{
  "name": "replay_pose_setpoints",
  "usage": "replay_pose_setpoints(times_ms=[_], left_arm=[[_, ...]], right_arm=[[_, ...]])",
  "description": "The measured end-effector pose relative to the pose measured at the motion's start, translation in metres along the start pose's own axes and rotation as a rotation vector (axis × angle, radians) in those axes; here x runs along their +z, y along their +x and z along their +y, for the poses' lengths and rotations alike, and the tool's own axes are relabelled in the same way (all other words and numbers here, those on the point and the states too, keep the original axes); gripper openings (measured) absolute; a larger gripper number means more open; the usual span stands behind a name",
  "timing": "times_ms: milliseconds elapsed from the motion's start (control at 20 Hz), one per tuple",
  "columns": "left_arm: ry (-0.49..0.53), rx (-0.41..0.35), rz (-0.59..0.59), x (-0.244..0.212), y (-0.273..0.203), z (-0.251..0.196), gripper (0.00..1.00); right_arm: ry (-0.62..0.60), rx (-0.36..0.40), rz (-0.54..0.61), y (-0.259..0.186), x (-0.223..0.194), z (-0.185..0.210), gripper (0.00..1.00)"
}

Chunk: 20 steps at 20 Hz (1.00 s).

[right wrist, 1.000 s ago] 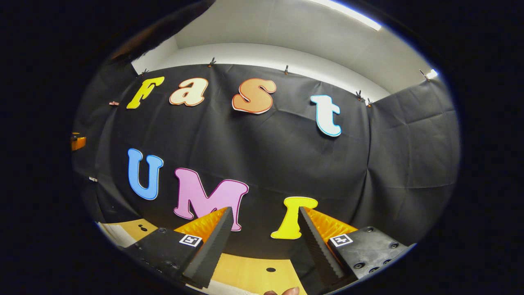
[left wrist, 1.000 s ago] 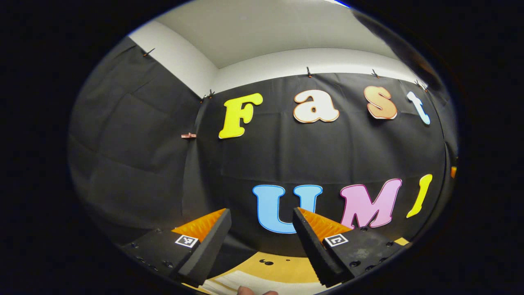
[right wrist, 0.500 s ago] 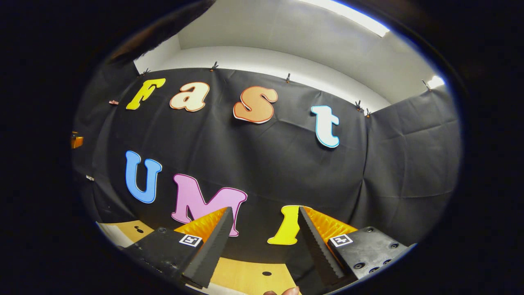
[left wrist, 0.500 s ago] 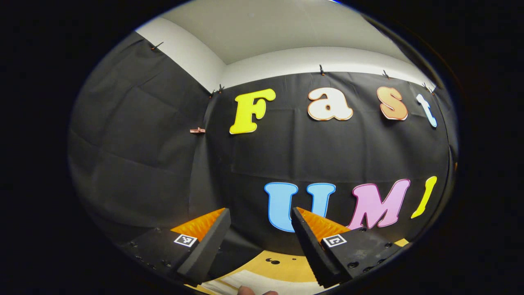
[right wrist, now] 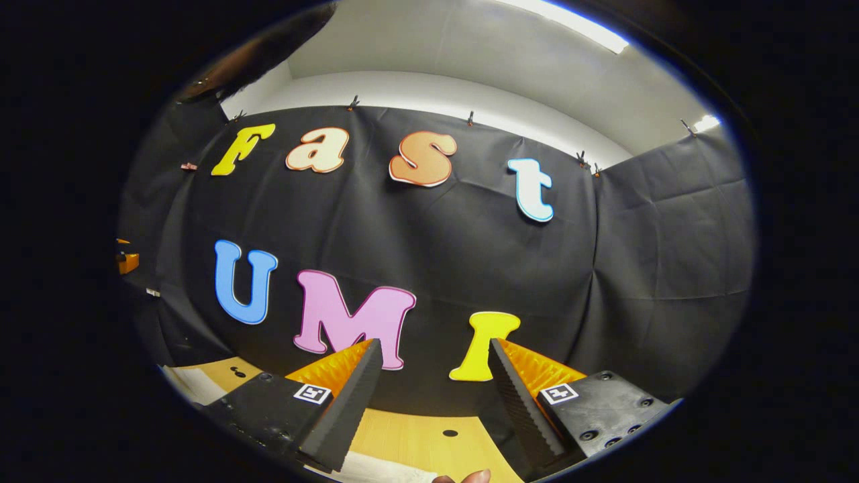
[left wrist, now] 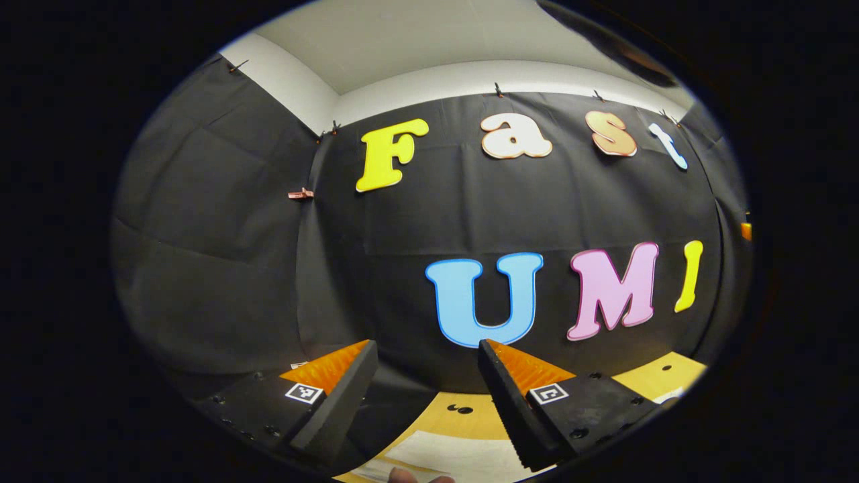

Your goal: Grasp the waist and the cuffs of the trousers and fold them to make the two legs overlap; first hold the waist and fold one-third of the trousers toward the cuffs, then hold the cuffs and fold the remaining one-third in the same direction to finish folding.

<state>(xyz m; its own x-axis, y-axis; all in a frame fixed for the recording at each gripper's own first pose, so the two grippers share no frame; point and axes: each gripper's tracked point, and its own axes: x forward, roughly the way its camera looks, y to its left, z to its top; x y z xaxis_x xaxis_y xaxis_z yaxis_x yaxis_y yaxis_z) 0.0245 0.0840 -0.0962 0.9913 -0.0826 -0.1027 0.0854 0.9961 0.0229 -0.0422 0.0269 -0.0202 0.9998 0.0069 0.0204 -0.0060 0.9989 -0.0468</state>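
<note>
Left gripper and right gripper gape (fingers apart).

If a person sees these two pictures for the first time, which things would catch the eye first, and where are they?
In both views the black cloth wall takes most of the scene, clipped under a white wall strip. At the bottom of the left gripper view the left claw stands open over a yellow wooden tabletop. The right claw stands open likewise.

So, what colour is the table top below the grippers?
Light yellowish wood, table, clearest in the right gripper view.
</note>
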Motion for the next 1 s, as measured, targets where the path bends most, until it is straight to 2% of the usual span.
replay_pose_setpoints(times_ms=[150, 400, 700, 1000], left_arm=[[0.087, -0.040, 0.037, -0.044, -0.001, 0.019, 0.96], [0.275, -0.165, 0.117, -0.121, -0.008, 0.042, 0.96], [0.460, -0.367, 0.275, -0.232, -0.026, 0.058, 0.96], [0.757, -0.560, 0.390, -0.341, -0.053, 0.069, 0.96]], right_arm=[[-0.045, -0.048, 0.012, -0.013, -0.015, -0.004, 0.97], [-0.117, -0.063, 0.084, -0.035, -0.040, 0.009, 0.97], [-0.227, -0.052, 0.160, -0.065, -0.064, 0.036, 0.97], [-0.297, -0.062, 0.251, -0.094, -0.099, 0.045, 0.97]])
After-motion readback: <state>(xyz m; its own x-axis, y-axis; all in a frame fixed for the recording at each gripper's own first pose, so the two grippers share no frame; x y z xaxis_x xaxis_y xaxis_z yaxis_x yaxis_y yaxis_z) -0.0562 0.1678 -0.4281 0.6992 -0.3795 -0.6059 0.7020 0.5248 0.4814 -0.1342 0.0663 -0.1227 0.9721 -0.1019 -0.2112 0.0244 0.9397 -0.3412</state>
